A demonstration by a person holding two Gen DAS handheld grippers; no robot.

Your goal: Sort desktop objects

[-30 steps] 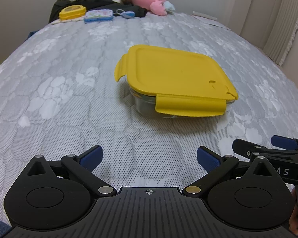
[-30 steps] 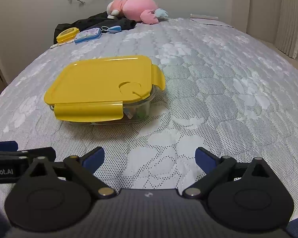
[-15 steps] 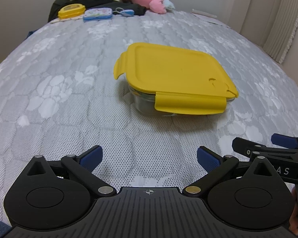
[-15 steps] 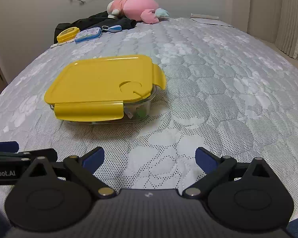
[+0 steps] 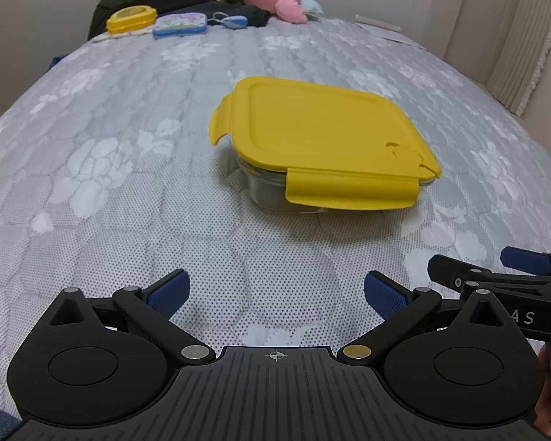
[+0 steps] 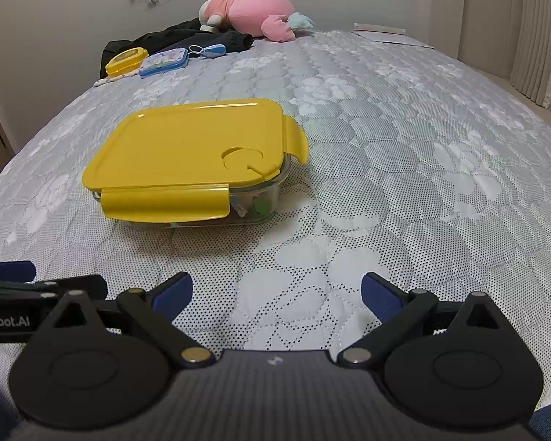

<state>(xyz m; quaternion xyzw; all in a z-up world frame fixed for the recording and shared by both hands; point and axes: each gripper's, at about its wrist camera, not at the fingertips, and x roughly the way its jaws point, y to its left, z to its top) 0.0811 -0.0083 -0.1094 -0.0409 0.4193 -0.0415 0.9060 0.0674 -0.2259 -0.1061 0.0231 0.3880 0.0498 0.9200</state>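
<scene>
A glass box with a yellow lid (image 5: 323, 139) (image 6: 191, 147) sits on the quilted bed, lid on, its front and side flaps sticking out. Small items, partly green, show through the glass (image 6: 257, 207) in the right wrist view. My left gripper (image 5: 275, 294) is open and empty, low over the quilt, short of the box and to its left. My right gripper (image 6: 277, 290) is open and empty too, short of the box and to its right. Each gripper shows at the edge of the other's view.
At the far end of the bed lie a pink plush toy (image 6: 253, 13), dark clothing (image 6: 187, 38), a small yellow box (image 6: 125, 60), a blue case (image 6: 163, 60) and a blue tag (image 6: 213, 50). Papers (image 6: 385, 33) lie far right. Curtains (image 6: 540, 33) hang on the right.
Both grippers have shifted only slightly; the box sits a little lower in the left view. Nothing was taken hold of or let go.
</scene>
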